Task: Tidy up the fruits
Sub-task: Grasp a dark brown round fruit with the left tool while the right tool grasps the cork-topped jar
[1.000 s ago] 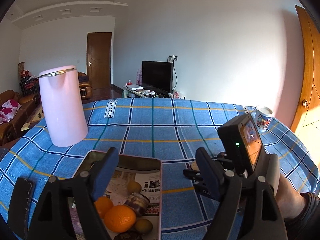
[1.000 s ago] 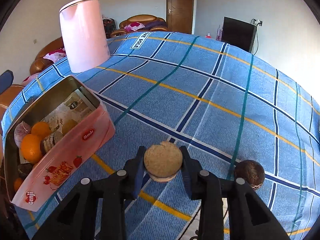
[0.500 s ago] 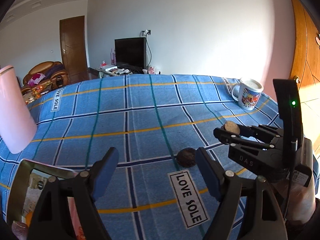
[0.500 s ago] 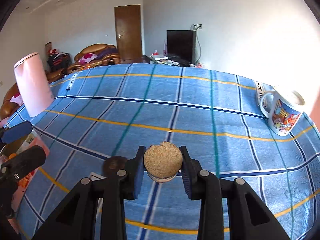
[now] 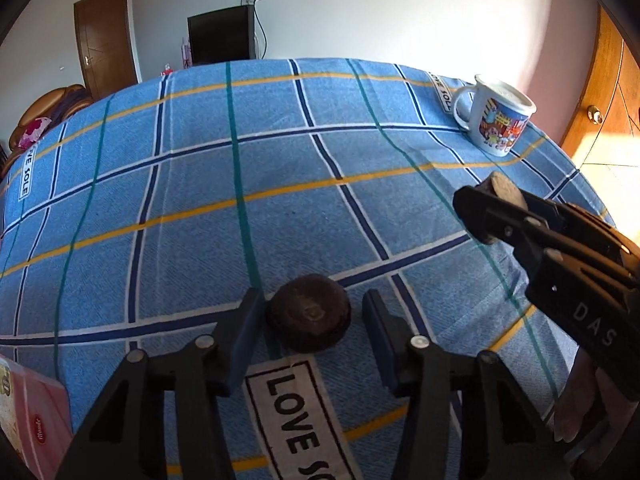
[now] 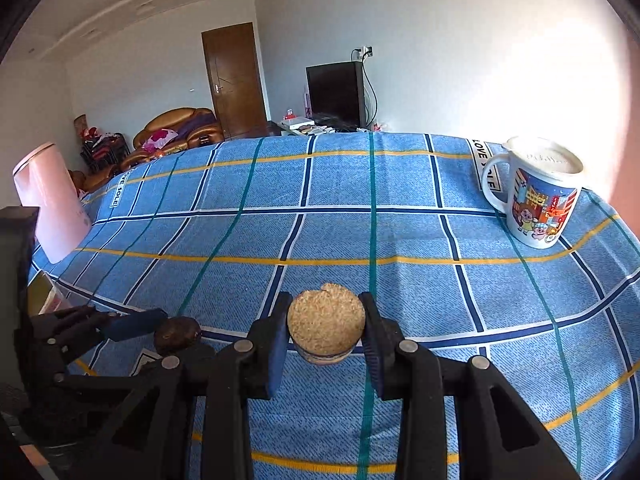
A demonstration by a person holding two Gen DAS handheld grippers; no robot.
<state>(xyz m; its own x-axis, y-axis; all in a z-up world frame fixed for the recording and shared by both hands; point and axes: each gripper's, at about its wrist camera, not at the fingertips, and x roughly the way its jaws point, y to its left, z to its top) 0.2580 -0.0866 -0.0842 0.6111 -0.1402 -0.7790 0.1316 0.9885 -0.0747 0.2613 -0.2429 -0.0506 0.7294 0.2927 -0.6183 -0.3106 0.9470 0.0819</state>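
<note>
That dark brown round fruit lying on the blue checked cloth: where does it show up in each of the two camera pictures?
Left wrist view: dark brown fruit low centre, between the left gripper fingers.
Right wrist view: same fruit lower left, beside the left gripper.
Shared landmark: the cartoon mug, far right.

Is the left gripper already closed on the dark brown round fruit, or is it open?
Open. The left gripper straddles the dark brown round fruit lying on the blue checked tablecloth; a gap shows beside the right finger.
</note>
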